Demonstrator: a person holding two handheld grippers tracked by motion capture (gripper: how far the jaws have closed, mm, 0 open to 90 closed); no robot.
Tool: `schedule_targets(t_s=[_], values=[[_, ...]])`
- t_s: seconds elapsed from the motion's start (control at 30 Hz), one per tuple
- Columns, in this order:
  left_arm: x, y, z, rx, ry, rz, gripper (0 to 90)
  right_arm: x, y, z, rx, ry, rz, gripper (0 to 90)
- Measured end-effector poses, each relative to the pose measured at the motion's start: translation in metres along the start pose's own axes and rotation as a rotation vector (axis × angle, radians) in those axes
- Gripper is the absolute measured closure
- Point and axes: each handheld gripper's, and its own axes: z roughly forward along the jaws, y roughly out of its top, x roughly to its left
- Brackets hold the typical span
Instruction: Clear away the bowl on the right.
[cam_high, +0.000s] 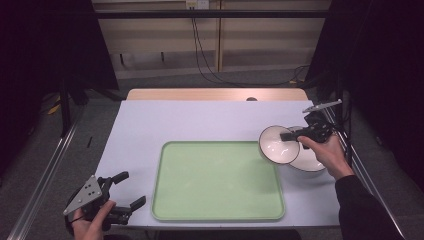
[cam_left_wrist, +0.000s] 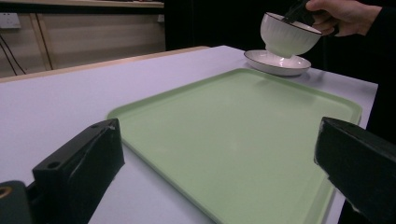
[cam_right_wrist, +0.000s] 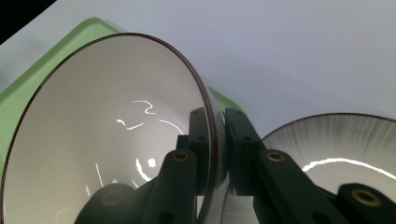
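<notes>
White bowl (cam_high: 276, 144) with a dark rim is clamped at its wall by the right gripper (cam_high: 291, 135), one jaw inside and one outside, and held clear of the table (cam_high: 200, 120). Directly below it lies a white plate (cam_high: 311, 161). Beside the bowl, away from the hand, is the green tray (cam_high: 217, 180). Left gripper (cam_high: 131, 190) stands wide, holding nothing, just beside the tray's near corner.

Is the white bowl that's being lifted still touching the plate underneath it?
Cannot tell. In the left gripper view the bowl hangs tilted right over the plate; no clear gap shows under its foot.
</notes>
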Motion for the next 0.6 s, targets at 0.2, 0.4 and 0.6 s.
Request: schedule_targets(t_s=[0.2, 0.4, 0.6], values=[[0.0, 0.0, 0.0, 0.002, 0.006, -0.002, 1.3, -0.001, 0.008, 0.009, 0.008, 0.006, 0.0, 81.8], [0.0, 0.0, 0.0, 0.002, 0.003, -0.001, 1.3, -0.001, 0.014, 0.021, 0.015, 0.005, 0.017, 81.8], [0.001, -0.001, 0.0, 0.005, 0.005, 0.003, 1.3, -0.002, 0.022, 0.031, 0.017, 0.016, 0.038, 81.7]])
